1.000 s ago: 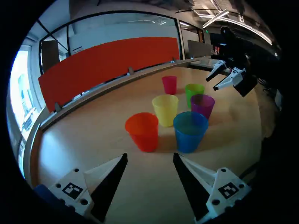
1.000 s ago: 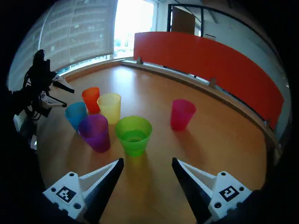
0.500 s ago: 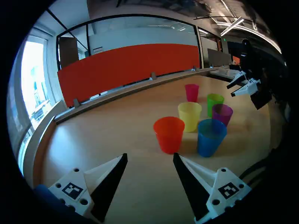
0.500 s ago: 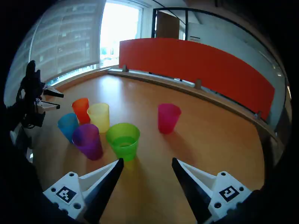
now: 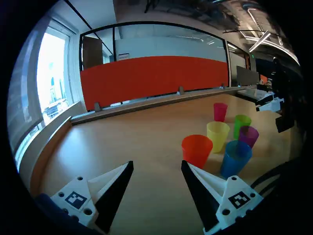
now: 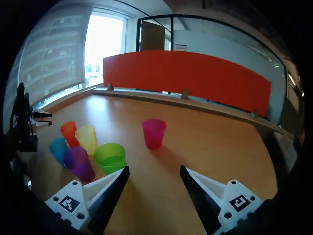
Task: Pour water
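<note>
Several plastic cups stand upright on a wooden table [image 5: 129, 141]. In the left gripper view my left gripper [image 5: 156, 166] is open and holds nothing; the orange cup [image 5: 196, 150] and blue cup [image 5: 235, 158] stand just right of it, with the yellow cup [image 5: 217, 135], purple cup [image 5: 248, 136], green cup [image 5: 241, 124] and pink cup [image 5: 220, 111] behind. In the right gripper view my right gripper [image 6: 153, 171] is open and bare; the green cup [image 6: 110, 157] sits at its left finger, the pink cup [image 6: 153, 133] ahead, and the purple cup [image 6: 78, 163], yellow cup [image 6: 87, 138], orange cup [image 6: 69, 133] and blue cup [image 6: 59, 150] lie to the left.
A long orange panel [image 5: 152, 80] runs along the table's far edge, with windows [image 6: 101, 53] beside it. The left gripper [image 6: 41, 117] shows far off at the left of the right gripper view. Bare tabletop [image 6: 219, 145] stretches to the right of the pink cup.
Both cameras have swung away from the cups: the group slid right and shrank in the left gripper view, and slid left in the right gripper view. Both grippers stayed open.
</note>
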A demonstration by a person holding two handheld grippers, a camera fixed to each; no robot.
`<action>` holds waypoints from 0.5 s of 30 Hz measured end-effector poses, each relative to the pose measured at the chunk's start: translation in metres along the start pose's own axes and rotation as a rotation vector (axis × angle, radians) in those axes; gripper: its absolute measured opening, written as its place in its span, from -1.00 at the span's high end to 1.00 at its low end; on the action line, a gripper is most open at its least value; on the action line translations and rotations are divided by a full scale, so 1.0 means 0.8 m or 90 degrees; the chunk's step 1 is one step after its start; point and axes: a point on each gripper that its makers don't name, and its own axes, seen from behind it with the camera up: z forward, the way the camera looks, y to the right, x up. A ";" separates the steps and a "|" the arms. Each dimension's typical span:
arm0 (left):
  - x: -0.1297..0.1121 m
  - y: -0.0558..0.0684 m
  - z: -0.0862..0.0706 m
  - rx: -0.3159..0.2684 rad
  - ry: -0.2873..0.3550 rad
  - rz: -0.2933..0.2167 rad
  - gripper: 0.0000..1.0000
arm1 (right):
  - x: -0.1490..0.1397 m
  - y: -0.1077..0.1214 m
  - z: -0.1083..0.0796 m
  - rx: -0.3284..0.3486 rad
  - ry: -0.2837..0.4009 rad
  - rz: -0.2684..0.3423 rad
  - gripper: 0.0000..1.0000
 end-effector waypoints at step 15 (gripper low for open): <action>0.029 -0.029 -0.005 0.063 0.063 -0.036 -0.81 | 0.040 0.021 0.005 -0.068 0.090 0.031 -1.00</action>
